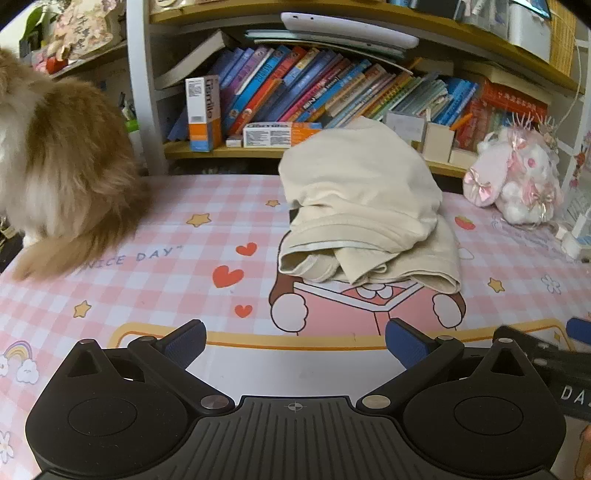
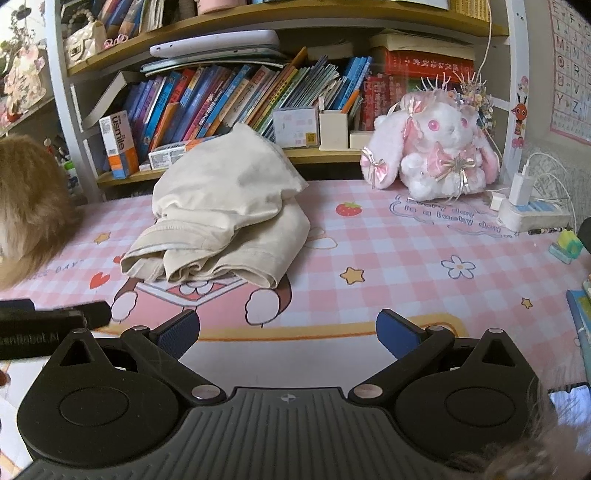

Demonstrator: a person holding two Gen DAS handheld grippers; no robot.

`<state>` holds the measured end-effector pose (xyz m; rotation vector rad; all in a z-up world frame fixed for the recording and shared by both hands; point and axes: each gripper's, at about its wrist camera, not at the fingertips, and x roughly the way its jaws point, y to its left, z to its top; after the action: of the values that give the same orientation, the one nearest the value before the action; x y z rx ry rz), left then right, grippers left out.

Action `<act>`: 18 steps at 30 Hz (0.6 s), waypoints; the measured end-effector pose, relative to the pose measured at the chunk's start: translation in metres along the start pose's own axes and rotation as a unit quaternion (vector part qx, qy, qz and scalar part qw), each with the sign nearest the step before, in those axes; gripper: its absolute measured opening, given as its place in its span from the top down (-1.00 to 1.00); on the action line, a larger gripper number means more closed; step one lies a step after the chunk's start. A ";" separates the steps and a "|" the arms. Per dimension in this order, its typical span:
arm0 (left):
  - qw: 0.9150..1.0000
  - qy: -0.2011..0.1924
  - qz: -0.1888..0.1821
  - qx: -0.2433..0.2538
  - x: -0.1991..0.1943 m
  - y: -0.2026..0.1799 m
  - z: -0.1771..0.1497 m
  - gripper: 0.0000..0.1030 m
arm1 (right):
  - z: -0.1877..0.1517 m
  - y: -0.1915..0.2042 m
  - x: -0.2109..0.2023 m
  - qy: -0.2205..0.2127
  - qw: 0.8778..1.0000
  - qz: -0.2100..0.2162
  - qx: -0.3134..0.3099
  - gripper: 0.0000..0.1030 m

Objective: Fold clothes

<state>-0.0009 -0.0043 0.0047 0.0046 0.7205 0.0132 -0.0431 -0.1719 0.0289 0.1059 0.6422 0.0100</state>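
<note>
Cream garment (image 1: 364, 206): heaped in a loose, rumpled bundle mid-worktop, right on top of the cartoon print, hems hanging toward the cameras.
Left gripper (image 1: 295, 341): spread wide, blue pads well apart, nothing between them, hovering near the front edge, short of the cloth.
Right gripper (image 2: 288, 328): also gaping wide and empty, just beside its partner, garment ahead and slightly left.
Worktop (image 2: 388, 254): pink checked mat with hearts, stars, a strawberry.
Furry animal (image 1: 62, 173): sitting at the left edge, clear of the garment.
Plush bunny (image 2: 439, 147): back right, before the bookshelf (image 2: 258, 22).
</note>
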 end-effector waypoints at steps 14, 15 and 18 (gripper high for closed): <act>1.000 -0.008 0.005 0.003 -0.004 0.000 0.001 -1.00 | -0.001 -0.001 0.001 0.002 1.000 0.005 0.009 -1.00; 1.000 -0.009 0.006 0.002 -0.004 0.000 0.001 -1.00 | -0.001 -0.001 0.001 0.001 1.000 0.006 0.009 -1.00; 1.000 -0.009 0.010 -0.001 -0.002 0.002 0.002 -1.00 | -0.001 -0.002 0.001 0.001 1.000 0.006 0.010 -1.00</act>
<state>-0.0005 -0.0022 0.0075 0.0095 0.7032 0.0324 -0.0429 -0.1739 0.0275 0.1290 0.6441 0.0159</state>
